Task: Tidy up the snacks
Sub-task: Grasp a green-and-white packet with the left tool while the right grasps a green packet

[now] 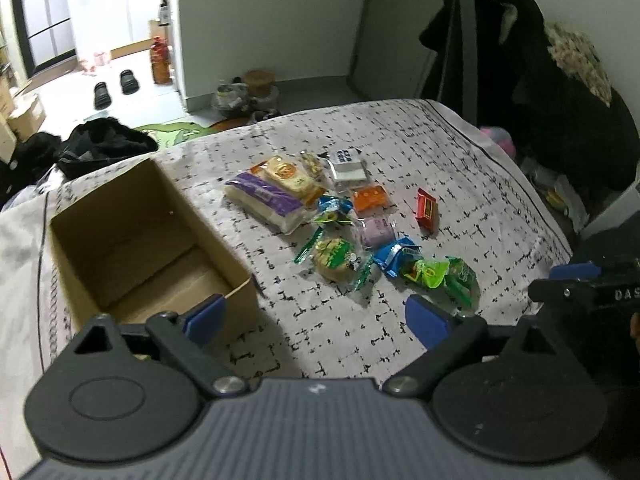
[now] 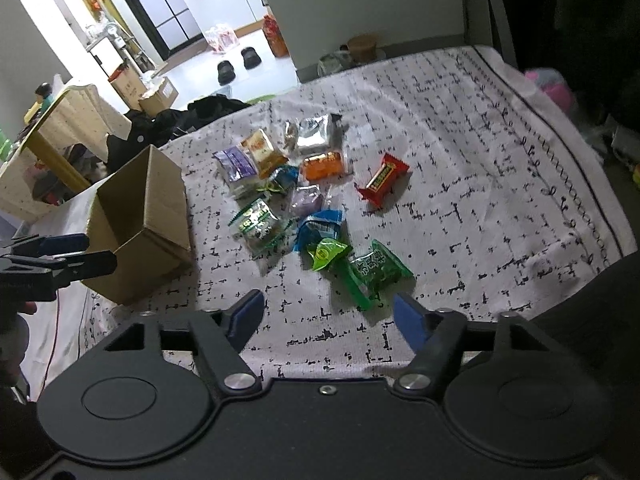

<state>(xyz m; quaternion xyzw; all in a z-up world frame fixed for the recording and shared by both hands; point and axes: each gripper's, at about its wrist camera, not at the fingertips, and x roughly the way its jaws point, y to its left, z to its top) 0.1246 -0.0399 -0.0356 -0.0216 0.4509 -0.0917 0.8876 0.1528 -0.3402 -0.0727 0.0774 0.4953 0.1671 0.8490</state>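
Here, both tools gaping and bare – left tool, right tool, box interior visible only from left wrist

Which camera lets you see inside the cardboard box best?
The left wrist view. It looks down into the cardboard box, showing its inner walls and bare floor, with no snacks inside. The right wrist view shows the same box from the side: mostly outer walls, the opening and an inner wall, and its floor is hidden.
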